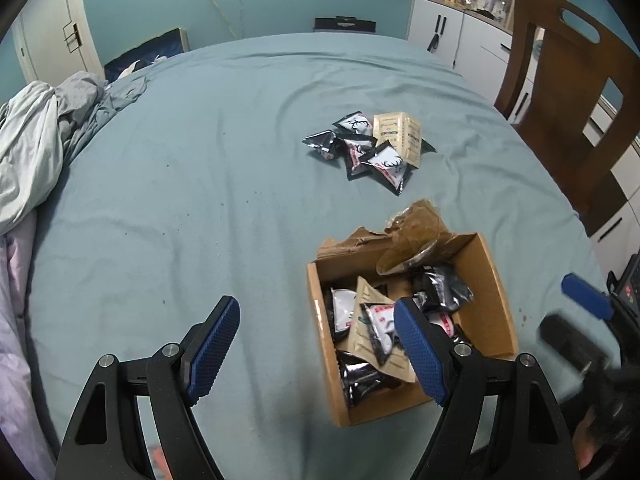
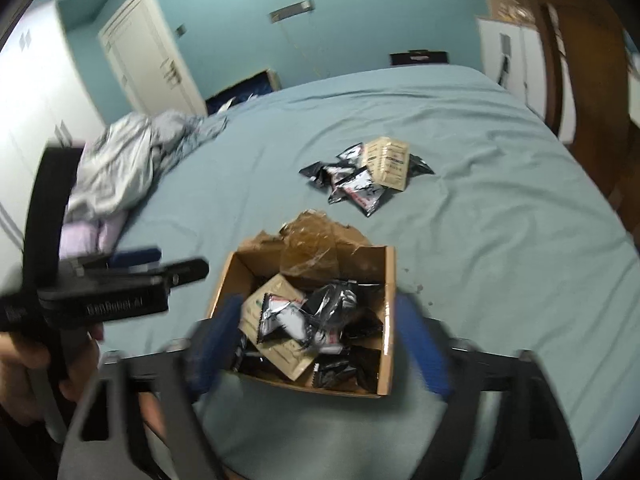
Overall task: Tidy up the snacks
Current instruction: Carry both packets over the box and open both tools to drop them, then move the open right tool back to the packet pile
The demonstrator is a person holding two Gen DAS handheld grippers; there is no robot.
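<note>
Tongs, left (image 1: 316, 344) and right (image 2: 320, 344), gape empty over the box (image 1: 494, 304) of packets, loose packets (image 1: 372, 148) lying beyond on the bed (image 1: 200, 160), chair (image 1: 568, 100) alongside.

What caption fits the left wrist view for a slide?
Open left gripper beside cardboard box of snack packets; loose packets remain on the bed.

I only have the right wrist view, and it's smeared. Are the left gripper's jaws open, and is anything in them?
Observer: Open and empty. The left gripper hangs over the sheet at the cardboard box's left side.
Operator: What's printed on the loose packets?
Observer: The black-and-white packets carry an antler design.
Operator: And the brown blur on the right?
Observer: A wooden chair with a slot handle in its back.
</note>
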